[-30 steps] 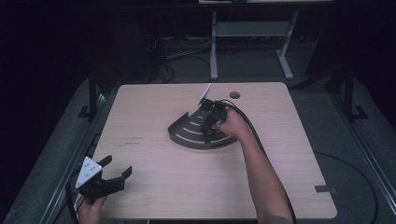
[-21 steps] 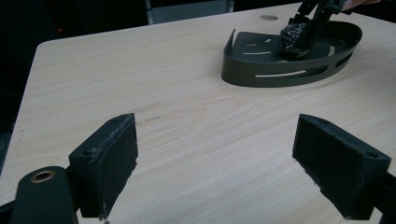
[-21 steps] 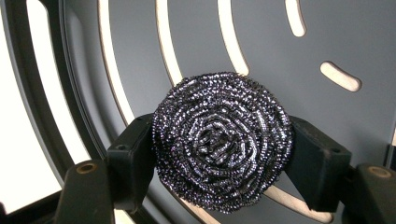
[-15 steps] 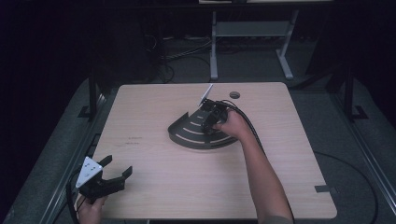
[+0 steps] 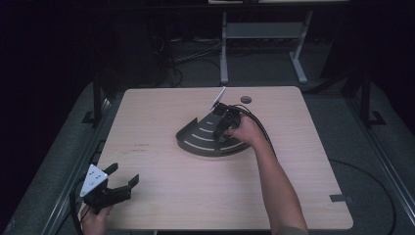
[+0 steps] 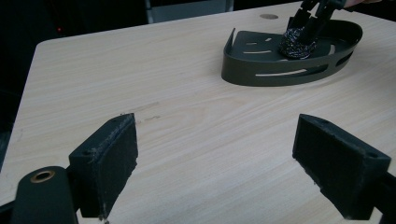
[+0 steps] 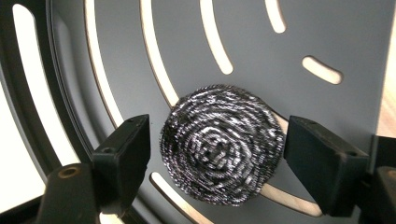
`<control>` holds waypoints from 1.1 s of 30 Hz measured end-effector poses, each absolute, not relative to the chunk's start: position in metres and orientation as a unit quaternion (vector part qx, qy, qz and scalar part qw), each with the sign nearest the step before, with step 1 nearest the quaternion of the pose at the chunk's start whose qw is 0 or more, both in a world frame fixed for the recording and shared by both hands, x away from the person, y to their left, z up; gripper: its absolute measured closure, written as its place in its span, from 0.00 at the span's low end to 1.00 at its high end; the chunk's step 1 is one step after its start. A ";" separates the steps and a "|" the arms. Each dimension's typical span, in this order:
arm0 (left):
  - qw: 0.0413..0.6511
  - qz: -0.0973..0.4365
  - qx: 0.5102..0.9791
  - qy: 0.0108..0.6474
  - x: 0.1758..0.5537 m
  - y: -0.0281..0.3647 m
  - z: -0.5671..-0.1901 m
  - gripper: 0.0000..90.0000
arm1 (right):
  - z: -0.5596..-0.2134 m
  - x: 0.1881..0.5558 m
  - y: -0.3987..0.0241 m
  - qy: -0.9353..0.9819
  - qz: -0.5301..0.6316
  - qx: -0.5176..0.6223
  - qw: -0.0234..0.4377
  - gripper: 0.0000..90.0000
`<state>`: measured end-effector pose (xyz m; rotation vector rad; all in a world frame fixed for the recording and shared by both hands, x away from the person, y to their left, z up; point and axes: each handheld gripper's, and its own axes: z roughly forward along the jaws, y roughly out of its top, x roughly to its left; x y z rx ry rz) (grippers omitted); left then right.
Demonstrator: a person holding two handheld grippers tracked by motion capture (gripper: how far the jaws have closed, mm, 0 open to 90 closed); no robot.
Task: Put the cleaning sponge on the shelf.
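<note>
The pale wood-grain tabletop [image 5: 171, 196] is evenly lit from above while its surroundings sink into near-black. Shadows are soft. The round, glinting steel-wool scourer [image 7: 222, 142] shows sharp; the nearest black jaws look slightly blurred.

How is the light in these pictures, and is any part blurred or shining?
High view: the table is lit, the room behind nearly black. Left gripper view: near jaws slightly soft, dark tray sharper. Right gripper view: the steel scourer glints sharply, while pale table seen through the tray's slots is overexposed at left.
</note>
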<state>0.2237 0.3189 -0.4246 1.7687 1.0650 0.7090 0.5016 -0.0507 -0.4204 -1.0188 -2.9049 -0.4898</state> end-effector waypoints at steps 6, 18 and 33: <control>0.462 0.288 0.719 0.433 0.223 0.319 -0.425 0.15 | -0.414 0.498 -0.053 -0.931 -0.161 -0.326 0.013 0.20; 0.459 0.286 0.723 0.430 0.223 0.317 -0.425 0.15 | -0.393 0.483 -0.063 -0.931 -0.182 -0.315 -0.002 0.20; 0.460 0.286 0.723 0.429 0.223 0.316 -0.425 0.15 | -0.383 0.462 -0.083 -0.932 -0.182 -0.313 -0.004 0.20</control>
